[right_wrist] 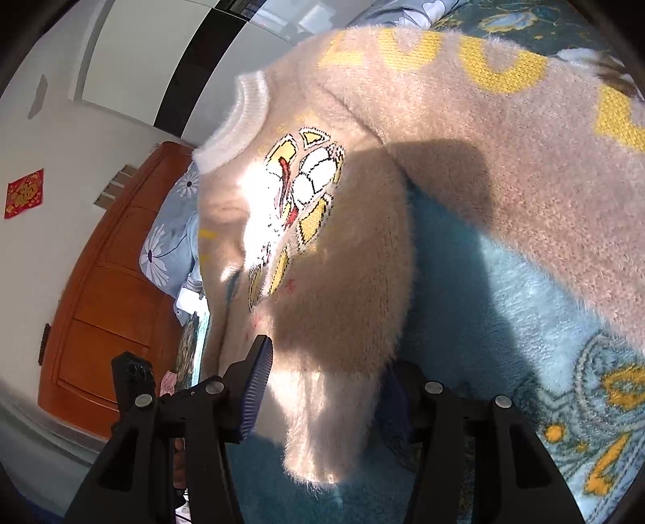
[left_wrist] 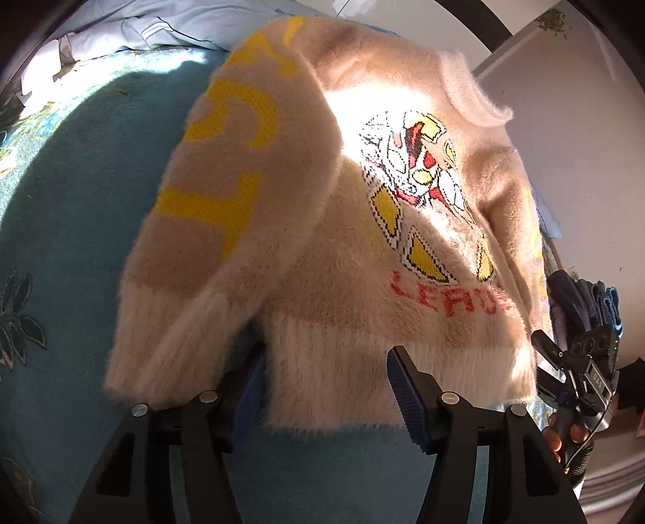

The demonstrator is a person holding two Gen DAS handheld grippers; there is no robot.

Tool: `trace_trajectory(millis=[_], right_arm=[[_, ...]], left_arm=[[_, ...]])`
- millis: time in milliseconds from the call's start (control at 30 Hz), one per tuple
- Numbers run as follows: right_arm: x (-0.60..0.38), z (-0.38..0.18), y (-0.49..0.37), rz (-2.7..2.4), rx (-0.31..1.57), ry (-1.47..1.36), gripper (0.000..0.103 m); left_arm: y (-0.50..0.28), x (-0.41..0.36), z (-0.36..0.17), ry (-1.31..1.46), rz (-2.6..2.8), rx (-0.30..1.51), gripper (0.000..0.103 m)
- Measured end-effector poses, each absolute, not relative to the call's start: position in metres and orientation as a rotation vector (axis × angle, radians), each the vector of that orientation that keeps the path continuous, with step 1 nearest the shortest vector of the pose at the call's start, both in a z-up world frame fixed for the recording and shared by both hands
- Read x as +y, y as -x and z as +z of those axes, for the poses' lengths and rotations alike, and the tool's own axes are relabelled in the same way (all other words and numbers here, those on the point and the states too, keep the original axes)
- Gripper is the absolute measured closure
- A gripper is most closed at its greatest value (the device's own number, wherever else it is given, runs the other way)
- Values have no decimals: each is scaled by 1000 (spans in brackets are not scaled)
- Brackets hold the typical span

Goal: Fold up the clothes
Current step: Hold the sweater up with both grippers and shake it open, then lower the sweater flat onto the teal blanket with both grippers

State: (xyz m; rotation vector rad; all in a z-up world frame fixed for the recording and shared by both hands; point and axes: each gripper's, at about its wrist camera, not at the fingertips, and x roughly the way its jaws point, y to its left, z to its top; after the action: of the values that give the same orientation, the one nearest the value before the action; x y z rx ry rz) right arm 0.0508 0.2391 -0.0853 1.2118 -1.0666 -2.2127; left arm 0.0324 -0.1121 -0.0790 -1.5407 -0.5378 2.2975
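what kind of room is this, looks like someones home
Most likely a bedroom in a home. The fuzzy beige sweater lies on a plush teal blanket that seems to cover a bed, a floral pillow sits at its edge, and a wooden door with white walls stands behind.

I see a bed covered by a teal fleece blanket (left_wrist: 80, 209) with a floral print, yellow and blue motifs at its right edge in my right view. Hard sunlight falls across it, sharp shadows. Light blue bedding (left_wrist: 133, 28) bunched at the far edge. Flower-print pillow (right_wrist: 169, 242) near the orange-brown wooden door (right_wrist: 105, 306). White walls (right_wrist: 60, 133); red paper decoration (right_wrist: 23, 193) stuck on one. Dark blue clothes pile (left_wrist: 584, 306) at the bed's right edge.
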Motion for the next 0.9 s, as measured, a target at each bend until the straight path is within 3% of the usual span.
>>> trace_trajectory(millis=[167,200,233,300,333,633,900], right_arm=[[243,-84,-53,-2187,-1157,-1145,51],[246,-84,-55,-2191,-1173,-1142,61],[249,-85,-56,-2194,-1190,-1140,74],[254,-86,-59,-2192,-1221,-1136,88],[256,-85,-60,-2186,-1230,-1132,90],[270,-45,-88,-2210,-1150,-1028,93],[281,-29,-139,-2223,-1080,-982,93]], left_arm=[[-38,-129,-80,1501,2255,-714,40],[-40,-132,-82,1497,2246,-754,49],[-42,-135,-83,1498,2244,-783,64],[-46,-139,-85,1496,2246,-829,80],[-49,-140,-84,1480,2250,-853,84],[-104,-132,-38,1299,2315,-860,88],[-170,-128,-12,1297,2351,-753,88]])
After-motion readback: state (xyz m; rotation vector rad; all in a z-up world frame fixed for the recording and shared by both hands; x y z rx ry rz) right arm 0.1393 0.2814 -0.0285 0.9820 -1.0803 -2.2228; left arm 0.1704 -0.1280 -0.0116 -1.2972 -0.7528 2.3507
